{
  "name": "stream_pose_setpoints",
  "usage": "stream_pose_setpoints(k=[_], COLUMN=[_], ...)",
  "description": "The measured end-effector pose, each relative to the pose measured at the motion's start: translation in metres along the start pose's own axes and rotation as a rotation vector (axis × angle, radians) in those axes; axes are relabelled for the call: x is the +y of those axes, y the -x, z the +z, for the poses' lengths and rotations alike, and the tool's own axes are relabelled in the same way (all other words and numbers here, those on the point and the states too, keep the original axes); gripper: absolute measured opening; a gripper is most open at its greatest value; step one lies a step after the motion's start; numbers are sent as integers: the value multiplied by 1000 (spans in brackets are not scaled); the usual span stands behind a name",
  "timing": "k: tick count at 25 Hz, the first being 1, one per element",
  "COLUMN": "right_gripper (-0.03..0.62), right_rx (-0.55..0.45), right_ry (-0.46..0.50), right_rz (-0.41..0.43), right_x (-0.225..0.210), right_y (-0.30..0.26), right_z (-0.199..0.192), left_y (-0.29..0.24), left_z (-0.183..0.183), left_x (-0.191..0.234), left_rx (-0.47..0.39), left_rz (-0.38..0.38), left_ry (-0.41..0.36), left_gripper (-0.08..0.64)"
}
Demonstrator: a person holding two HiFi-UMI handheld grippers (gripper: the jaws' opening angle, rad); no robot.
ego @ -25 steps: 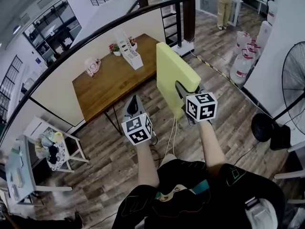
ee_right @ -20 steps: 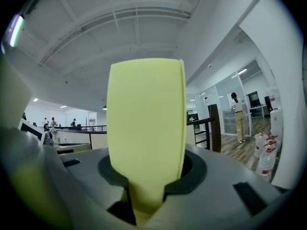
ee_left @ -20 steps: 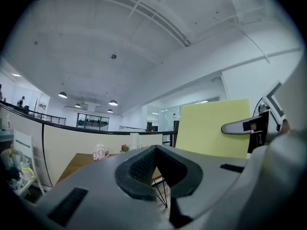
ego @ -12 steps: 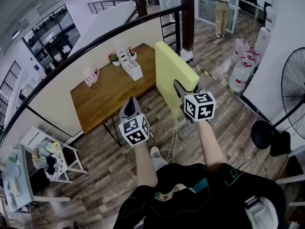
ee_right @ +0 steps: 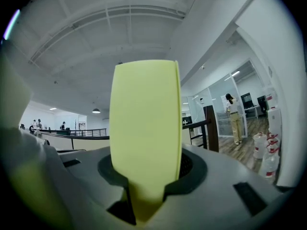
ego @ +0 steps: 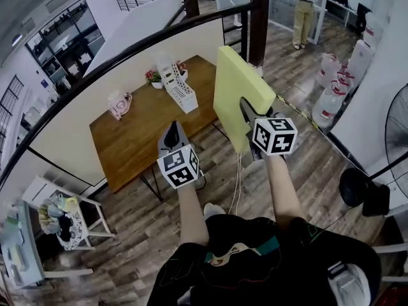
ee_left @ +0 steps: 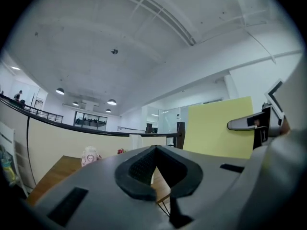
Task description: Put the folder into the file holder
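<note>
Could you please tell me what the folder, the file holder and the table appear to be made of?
Folder: probably plastic or stiff card, pale yellow and matte; it stands flat without drooping.
File holder: likely white plastic or coated metal, with slotted walls.
Table: wood or veneer, judging by its brown top with faint grain.

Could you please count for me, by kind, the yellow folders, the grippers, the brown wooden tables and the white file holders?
Yellow folder: 1
Grippers: 2 (left gripper shut and empty; right gripper shut on the yellow folder)
Wooden table: 1
White file holder: 1, standing on the wooden table
Total: 5
</note>
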State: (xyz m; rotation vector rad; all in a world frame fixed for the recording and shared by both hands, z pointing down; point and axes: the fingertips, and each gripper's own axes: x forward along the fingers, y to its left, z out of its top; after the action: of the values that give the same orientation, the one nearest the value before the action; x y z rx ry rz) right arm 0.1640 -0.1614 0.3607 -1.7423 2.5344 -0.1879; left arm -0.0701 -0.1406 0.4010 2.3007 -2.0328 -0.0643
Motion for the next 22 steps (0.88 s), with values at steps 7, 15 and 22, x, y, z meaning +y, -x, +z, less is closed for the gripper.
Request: stream_pose_setpoints(k=[7,15,22], right_gripper=[156,156,156], right_rx=[22,20,32], right_ry=[-21,-8,22], right_rz=[3,29,57], right_x=[12,35,60], right_y=[-93,-180,-235], right_z=[3,19,23], left_y=[-82,-155,-189], left_z=[9,23,31], left_x=[50,97,141], left_rx=[34,36,20], left_rz=[-4,-17,3], left_ry=[-6,-1,24], left_gripper=[-5,-5,-5])
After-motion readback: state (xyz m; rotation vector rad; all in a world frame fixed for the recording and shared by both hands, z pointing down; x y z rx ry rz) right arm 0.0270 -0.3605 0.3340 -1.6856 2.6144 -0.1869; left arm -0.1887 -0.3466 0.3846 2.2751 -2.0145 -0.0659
